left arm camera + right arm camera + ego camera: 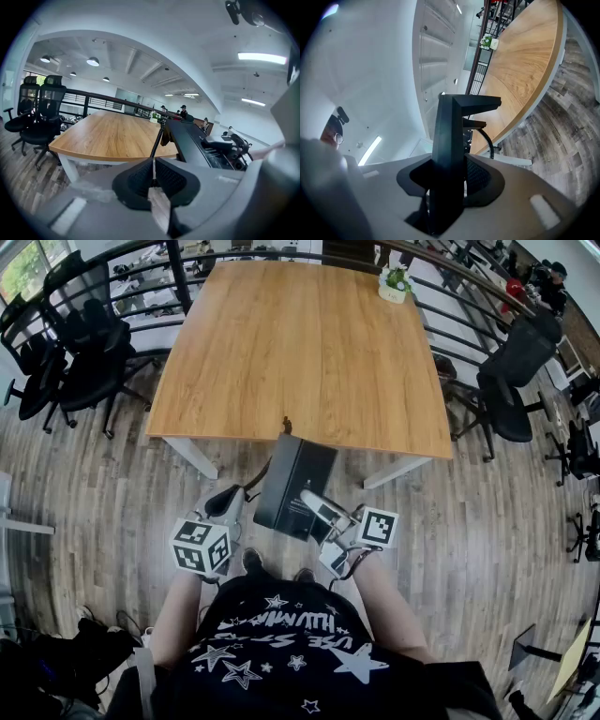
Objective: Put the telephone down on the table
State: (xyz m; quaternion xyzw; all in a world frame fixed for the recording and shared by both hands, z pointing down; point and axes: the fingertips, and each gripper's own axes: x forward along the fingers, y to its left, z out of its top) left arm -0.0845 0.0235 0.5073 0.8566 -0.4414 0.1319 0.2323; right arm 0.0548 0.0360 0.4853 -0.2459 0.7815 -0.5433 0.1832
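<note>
**A:** Head view first. Where is the telephone?

**B:** The telephone [292,486], a black slab, hangs in the air at the near edge of the bench [300,343], not resting on it. The right hand-held gripper [314,502] has it by its lower end. The left hand-held gripper [234,500] is just beside it, on its left.

**A:** Any writing?

**B:** The shirt [281,643] carries white stars and white lettering, upside down from here and too warped to read with any confidence. The cubes on the grippers bear only square black-and-white markers.

**A:** And the left gripper view?

**B:** The left hand-held gripper [153,176] has its pads pressed together, pinching the coiled cord [158,138]. The cord runs up to the telephone [197,140] at the right, with the bench [108,133] beyond.

**A:** The right gripper view?

**B:** The right hand-held gripper [454,183] is clamped on the telephone [447,154], which stands upright between the pads. The cord [487,138] curls behind it. Past that are the bench [525,61] and a small plant [488,42] at its far end.
</note>
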